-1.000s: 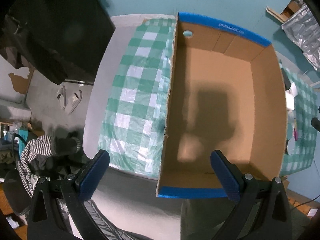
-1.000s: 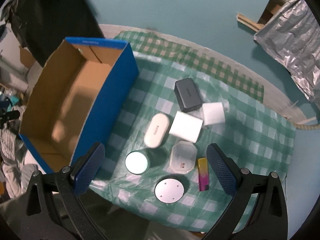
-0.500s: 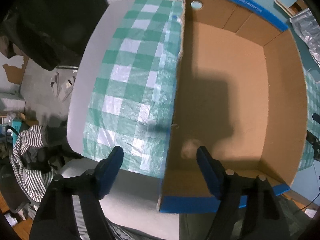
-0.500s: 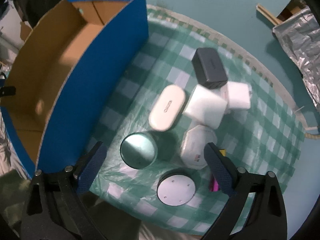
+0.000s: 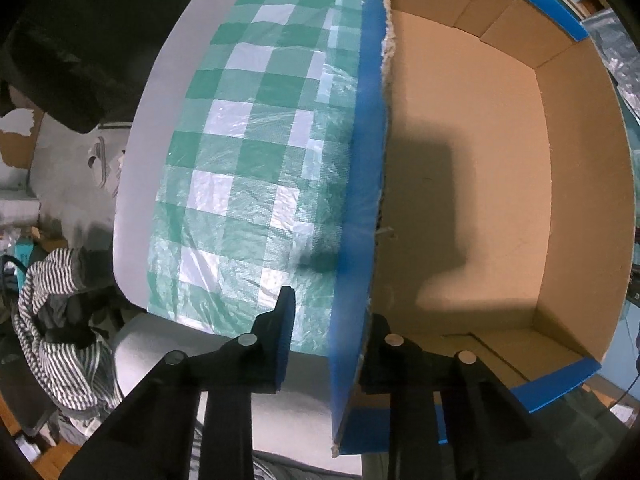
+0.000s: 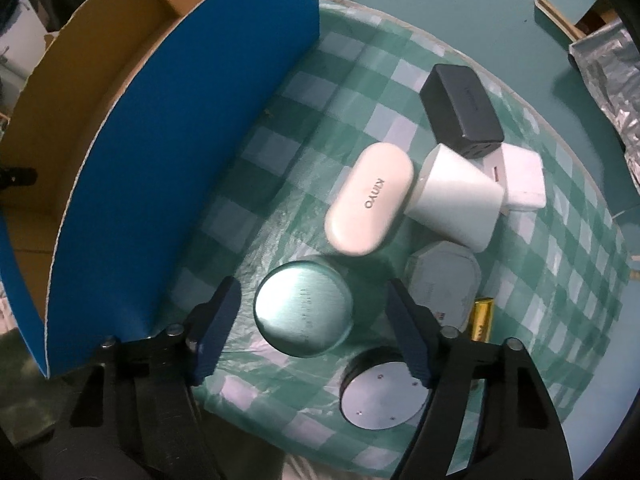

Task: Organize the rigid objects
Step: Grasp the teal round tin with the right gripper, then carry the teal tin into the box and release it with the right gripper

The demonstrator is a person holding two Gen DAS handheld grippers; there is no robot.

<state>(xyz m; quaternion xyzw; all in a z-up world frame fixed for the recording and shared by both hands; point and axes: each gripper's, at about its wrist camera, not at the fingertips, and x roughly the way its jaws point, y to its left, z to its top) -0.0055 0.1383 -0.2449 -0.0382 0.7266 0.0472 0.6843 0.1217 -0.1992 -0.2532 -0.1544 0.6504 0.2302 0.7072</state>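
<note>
A cardboard box (image 5: 576,200) with blue outer faces stands open and empty on the green checked cloth (image 5: 248,152). My left gripper (image 5: 332,308) points down astride the box's left wall (image 5: 360,160), jaws closing. Its inner finger lies against the brown inside, and a strip of cloth still shows between the outer finger (image 5: 284,320) and the blue face. My right gripper (image 6: 312,286) hangs over a round tin (image 6: 304,312) with a pale metallic lid. Its jaws are closing with the tin between them, a small gap on each side. The box (image 6: 180,140) rises just left of the tin.
Around the tin lie a white oval case (image 6: 368,204), two white charger blocks (image 6: 456,204), a dark grey charger (image 6: 460,108), an octagonal white box (image 6: 444,280), a gold bar (image 6: 482,316) and a silver-topped disc (image 6: 380,392). Striped clothing (image 5: 52,320) lies below the table's left edge.
Both grippers have come down. The left jaws drew in from wide open to straddle the box's left wall. The right jaws narrowed around the round tin, which now looks larger.
</note>
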